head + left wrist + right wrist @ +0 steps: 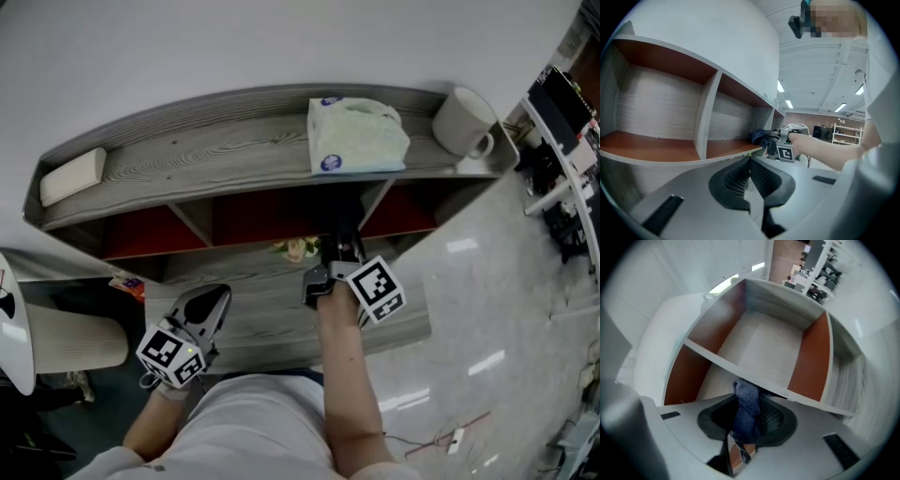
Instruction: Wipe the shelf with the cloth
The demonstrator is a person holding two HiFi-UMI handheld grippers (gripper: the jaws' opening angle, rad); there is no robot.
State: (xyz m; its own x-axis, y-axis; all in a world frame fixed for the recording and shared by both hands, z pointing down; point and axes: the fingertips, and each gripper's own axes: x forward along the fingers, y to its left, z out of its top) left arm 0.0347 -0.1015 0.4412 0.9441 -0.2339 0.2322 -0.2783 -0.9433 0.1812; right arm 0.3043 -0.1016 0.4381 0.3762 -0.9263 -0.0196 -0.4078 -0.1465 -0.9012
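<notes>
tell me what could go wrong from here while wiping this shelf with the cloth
1. The cloth is bunched in the right gripper, whose jaws are shut on it, so hard jaws rather than fabric may scrape the shelf.
2. A small pale object lies on the ledge just beside that gripper; a sweep could knock it off.
3. The tissue pack and mug sit on top above; a bump might jostle them.

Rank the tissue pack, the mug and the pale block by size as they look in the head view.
1. tissue pack: clearly the largest.
2. mug and pale block: they look about alike, the block longer and the mug bulkier, so they are too close to rank.
</notes>
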